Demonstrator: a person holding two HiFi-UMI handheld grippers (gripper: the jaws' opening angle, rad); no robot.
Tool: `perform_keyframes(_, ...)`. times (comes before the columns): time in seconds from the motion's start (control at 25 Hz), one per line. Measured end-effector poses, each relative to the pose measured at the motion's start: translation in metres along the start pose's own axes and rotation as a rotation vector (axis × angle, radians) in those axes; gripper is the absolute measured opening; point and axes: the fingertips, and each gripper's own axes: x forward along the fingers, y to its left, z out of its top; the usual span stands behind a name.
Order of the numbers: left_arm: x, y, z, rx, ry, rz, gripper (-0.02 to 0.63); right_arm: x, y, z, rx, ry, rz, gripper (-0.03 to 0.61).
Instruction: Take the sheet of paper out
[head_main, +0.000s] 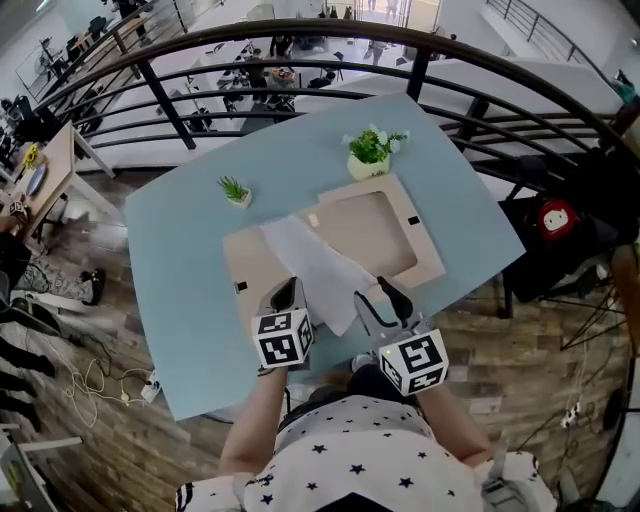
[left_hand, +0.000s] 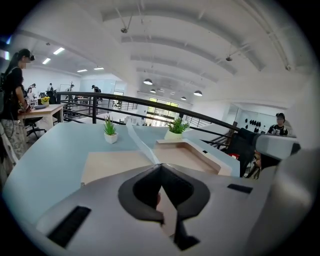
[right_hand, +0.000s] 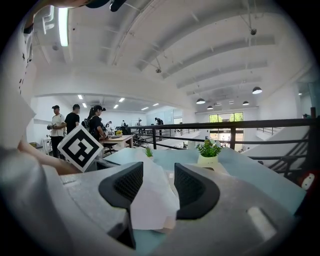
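Sheet of paper: white; its far end lies at the near-left corner of the shallow beige tray, its near end is lifted towards the person.
Long axis: runs from the tray's recess diagonally down to the two hand-held grippers, so the sheet lies straight ahead of both.
Left hand-held gripper: clenched on the sheet's near-left edge; in the left gripper view the paper runs edge-on away from the pinched tips.
Right hand-held gripper: jaws apart; in the right gripper view the paper hangs loosely between the pads, against the left one, and is not squeezed.
Nearer hand: both are at the near edge, but only the left has a hold.
Coming move (judgement): draw back along the long axis, away from the tray.
Counter: pale blue.
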Motion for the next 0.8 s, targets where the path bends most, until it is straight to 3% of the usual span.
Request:
perform_keyframes(0.32,-0.054,0.003,-0.005,-0.021,-0.057,-0.025,0.0,-0.027,0.038,-0.008,-0.02,-0.005,-0.021,0.149)
perform_keyframes(0.68,-0.117,-0.007,-0.01,-0.03,-0.122,-0.08,0.0,-0.063,0.069,-0.014,-0.036,-0.027,-0.074,0.023)
perform_keyframes(0.8,-0.137,-0.009,-0.014,-0.019,-0.14,-0.1,0.0,-0.071,0.079,-0.017,-0.037,-0.032,-0.089,0.008)
